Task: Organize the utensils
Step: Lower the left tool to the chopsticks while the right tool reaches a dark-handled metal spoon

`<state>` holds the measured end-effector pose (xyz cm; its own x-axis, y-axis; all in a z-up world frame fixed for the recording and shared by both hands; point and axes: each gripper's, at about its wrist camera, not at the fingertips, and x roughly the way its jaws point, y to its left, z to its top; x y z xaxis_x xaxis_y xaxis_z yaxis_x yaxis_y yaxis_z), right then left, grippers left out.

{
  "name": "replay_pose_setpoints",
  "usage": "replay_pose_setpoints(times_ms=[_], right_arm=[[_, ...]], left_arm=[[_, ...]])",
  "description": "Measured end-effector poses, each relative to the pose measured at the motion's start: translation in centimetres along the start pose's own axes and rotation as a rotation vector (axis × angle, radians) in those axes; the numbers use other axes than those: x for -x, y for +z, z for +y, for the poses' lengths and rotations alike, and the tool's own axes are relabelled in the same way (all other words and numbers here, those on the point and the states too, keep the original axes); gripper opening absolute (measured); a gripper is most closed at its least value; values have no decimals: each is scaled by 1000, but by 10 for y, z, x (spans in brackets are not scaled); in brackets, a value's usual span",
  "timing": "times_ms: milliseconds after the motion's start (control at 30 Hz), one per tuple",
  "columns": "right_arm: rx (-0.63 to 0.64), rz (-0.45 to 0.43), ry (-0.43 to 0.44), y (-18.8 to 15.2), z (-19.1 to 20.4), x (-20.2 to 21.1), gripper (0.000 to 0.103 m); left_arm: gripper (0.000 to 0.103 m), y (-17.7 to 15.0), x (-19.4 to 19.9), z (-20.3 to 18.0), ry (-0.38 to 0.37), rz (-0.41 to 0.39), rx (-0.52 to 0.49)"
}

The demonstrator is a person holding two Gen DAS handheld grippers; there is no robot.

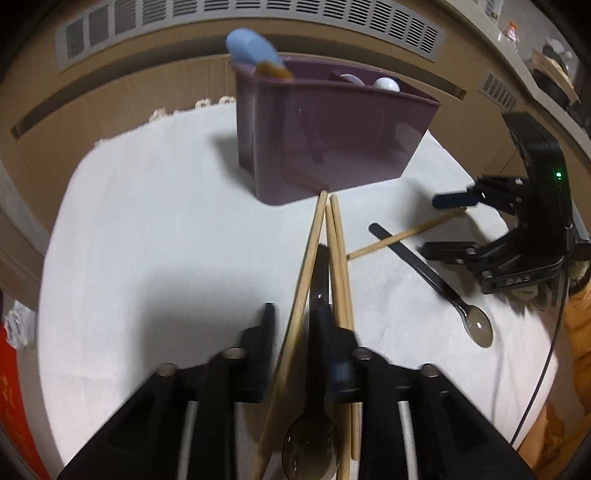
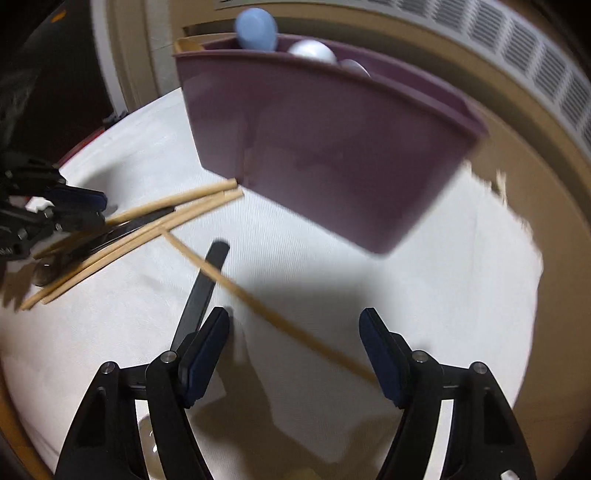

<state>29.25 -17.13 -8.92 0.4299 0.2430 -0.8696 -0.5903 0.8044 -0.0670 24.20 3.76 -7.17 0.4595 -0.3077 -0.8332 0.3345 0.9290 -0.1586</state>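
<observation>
A purple utensil holder (image 1: 332, 133) stands on the white cloth, with blue and white spoon ends showing in it; it also shows in the right wrist view (image 2: 332, 147). My left gripper (image 1: 295, 325) is half closed around several wooden chopsticks (image 1: 334, 258) and a dark spoon (image 1: 310, 446) lying between its fingers; a firm grip is not clear. My right gripper (image 2: 293, 339) is open over a single chopstick (image 2: 258, 299) and the handle of a black spoon (image 2: 203, 284). The right gripper also shows in the left wrist view (image 1: 448, 225), beside that black spoon (image 1: 436, 280).
The table is round, covered with a white cloth (image 1: 166, 240). A slatted vent panel (image 1: 258, 14) and a brown wall run behind it. A cable (image 1: 546, 354) hangs at the right edge. Cluttered shelves (image 1: 554, 66) are at far right.
</observation>
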Motion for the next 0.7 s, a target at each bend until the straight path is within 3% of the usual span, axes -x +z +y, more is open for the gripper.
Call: replay_pose_setpoints(times_ms=[133,233,367,533,633,700], right_arm=[[-87,48,125,-16,4,13,67],[-72,67,224,-22,20,21,46],[32,27,145,-21,43,28,44],[151,10,98,-30,64,38,44],[197,27,41,-40,60,37,44],[190,26,29,-43,54,36,44]], left_arm=[[45,-4,-3,5,-23,-2,27],[46,-3,-5,4,-26,1,37],[50,-2,-1,4,-20,-4,50],[64,-5,14,6,-8,-41,61],[74,-8,18,4,1,-53,60],[75,-9,16,2,9,-51,51]])
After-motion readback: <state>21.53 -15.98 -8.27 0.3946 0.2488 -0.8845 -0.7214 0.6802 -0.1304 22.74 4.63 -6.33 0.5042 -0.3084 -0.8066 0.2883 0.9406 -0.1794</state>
